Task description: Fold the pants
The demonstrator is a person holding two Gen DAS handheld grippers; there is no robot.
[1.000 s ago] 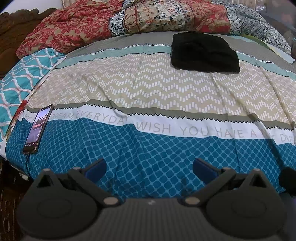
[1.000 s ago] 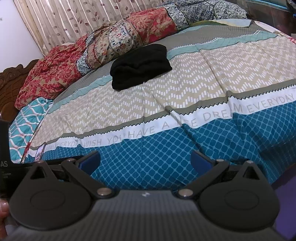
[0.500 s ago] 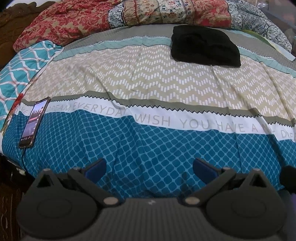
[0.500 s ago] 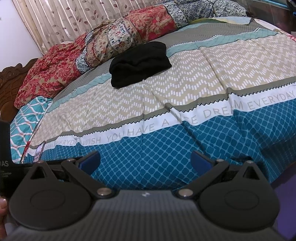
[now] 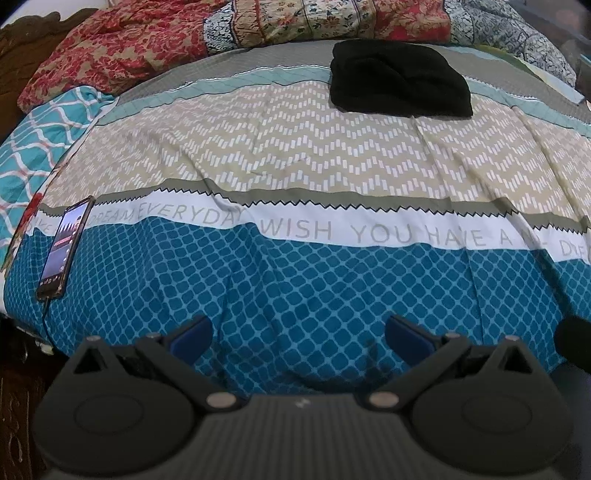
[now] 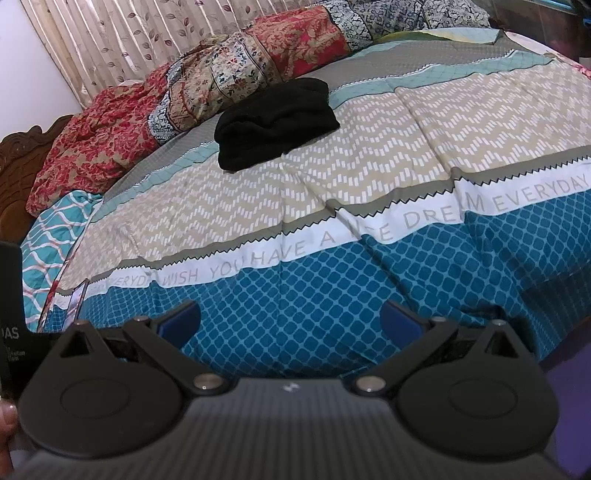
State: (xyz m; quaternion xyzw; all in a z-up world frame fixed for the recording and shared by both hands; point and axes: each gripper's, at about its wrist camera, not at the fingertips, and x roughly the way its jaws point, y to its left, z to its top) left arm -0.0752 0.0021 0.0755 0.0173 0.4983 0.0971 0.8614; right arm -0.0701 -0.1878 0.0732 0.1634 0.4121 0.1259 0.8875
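The black pants [image 5: 399, 79] lie in a folded bundle far across the bed, on the grey and beige bands of the bedspread; they also show in the right wrist view [image 6: 275, 123]. My left gripper [image 5: 298, 332] is open and empty, held over the blue patterned near edge of the bed. My right gripper [image 6: 291, 319] is open and empty too, at the same near edge, far from the pants.
A phone [image 5: 66, 247] with a lit screen and cable lies at the bed's left near edge, also seen in the right wrist view [image 6: 75, 299]. Patterned quilts [image 5: 295, 22] pile along the far side. A teal pillow [image 5: 33, 144] lies left. Curtains [image 6: 147, 40] hang behind.
Both grippers stay open. The left view has shifted slightly, so the bed and pants sit a little higher and closer to the frame's top; the right view has barely changed.
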